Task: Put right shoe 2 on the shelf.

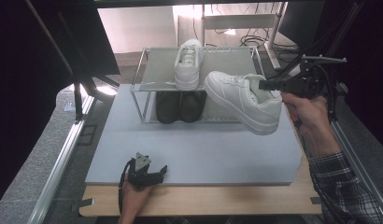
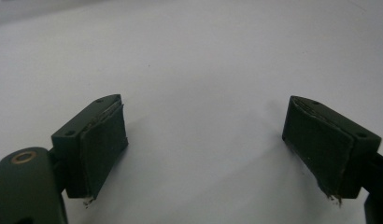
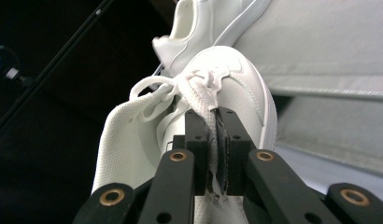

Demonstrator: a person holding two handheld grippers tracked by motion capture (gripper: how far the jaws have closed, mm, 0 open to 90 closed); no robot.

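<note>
Right gripper (image 3: 216, 154) clamping white sneaker (image 1: 243, 100) by tongue, holding airborne beside shoe rack (image 1: 147, 84).
Pinching thin tongue for secure carrying; left gripper (image 1: 154, 176) resting wide open, empty, on mat (image 1: 203, 149).

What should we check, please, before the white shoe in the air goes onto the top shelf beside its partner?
1. Grip: right tool is clamped on the carried shoe at its tongue: ok.
2. Shoe off the table mat: ok.
3. Free space on the top shelf, to the right of the placed shoe in the high view: ok.
4. Black shoes sit on the lower level, out of the way: ok.
5. Left tool open, at the mat's near edge: ok.
6. Grip firmness: cannot tell.
</note>
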